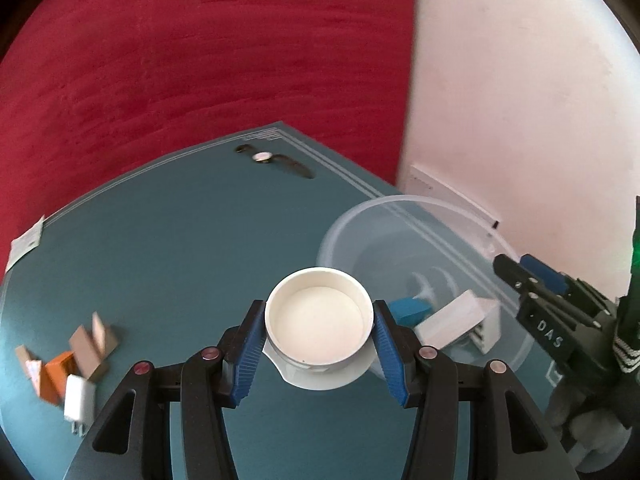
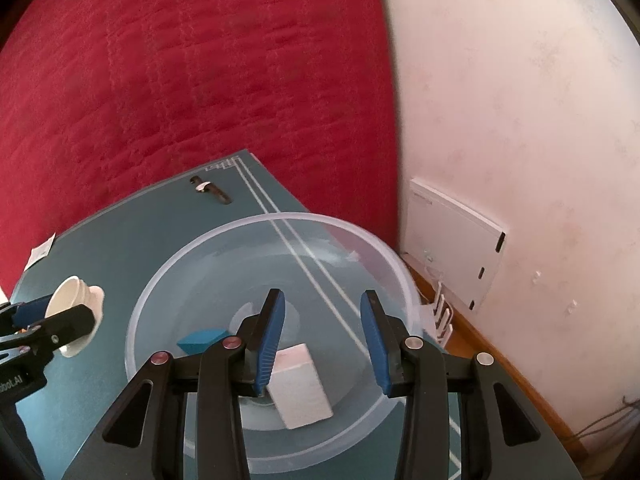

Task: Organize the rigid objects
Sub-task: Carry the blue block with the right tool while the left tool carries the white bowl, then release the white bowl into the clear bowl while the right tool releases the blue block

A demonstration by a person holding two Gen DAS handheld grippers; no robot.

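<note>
bowl: translucent plastic, smooth, faintly frosted
white cup: opaque plastic look, smooth, matt inside
white block: matt, finely grained faces
blue block: matt, smooth
mat: teal sheet, smooth, low sheen, printed pale lines
bedcover: red cloth, quilted, stitched ridges
wall: painted plaster, matt, slightly mottled
left gripper: black matt plastic body, blue ribbed pads, round metal pins
wooden blocks: bare wood look, matt; blurred
charger: white plastic, slightly glossy
watch: dark strap, pale face; material unclear
</note>
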